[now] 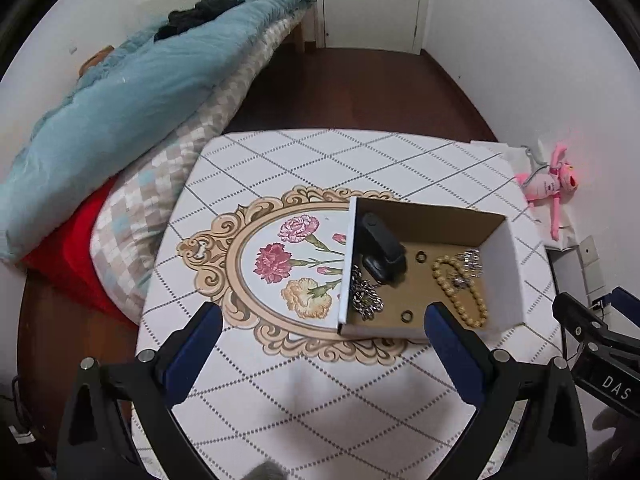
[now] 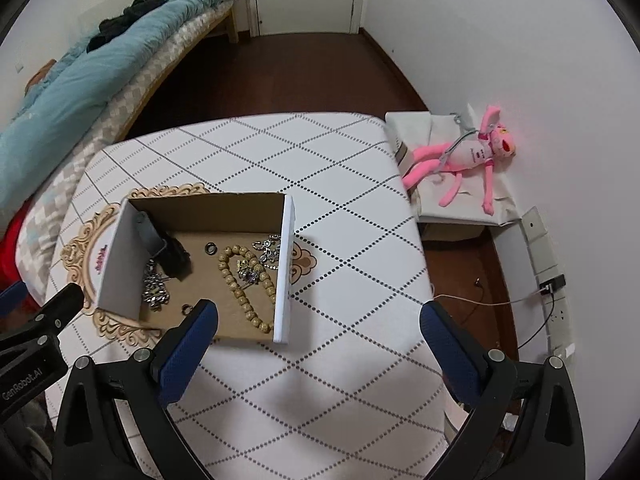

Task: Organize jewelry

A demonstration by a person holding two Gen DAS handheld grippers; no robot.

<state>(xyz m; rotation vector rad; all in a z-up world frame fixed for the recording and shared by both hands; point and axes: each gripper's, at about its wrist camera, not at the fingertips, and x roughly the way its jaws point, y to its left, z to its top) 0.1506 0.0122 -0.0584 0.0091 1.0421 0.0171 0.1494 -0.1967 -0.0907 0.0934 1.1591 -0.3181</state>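
Both my jaws wide and empty above bench; box [image 2: 208,264] wall is flimsy, reaching for beads [image 2: 244,284] could tip it.

Both wrist cameras look steeply down along their own fingers, from near above the table [image 1: 280,160]; both views share the open box [image 1: 500,272], the left gripper's camera seeing it ahead-right, the right gripper's ahead-left.

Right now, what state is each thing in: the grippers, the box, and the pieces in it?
left gripper: open, empty, above the table.
right gripper: open, empty.
cardboard box: open-topped, on the tablecloth.
wooden bead strand: loose on the box floor.
silver chain: bunched by the box's left wall.
black case: leaning in the far left corner.
rhinestone piece: against the right wall.
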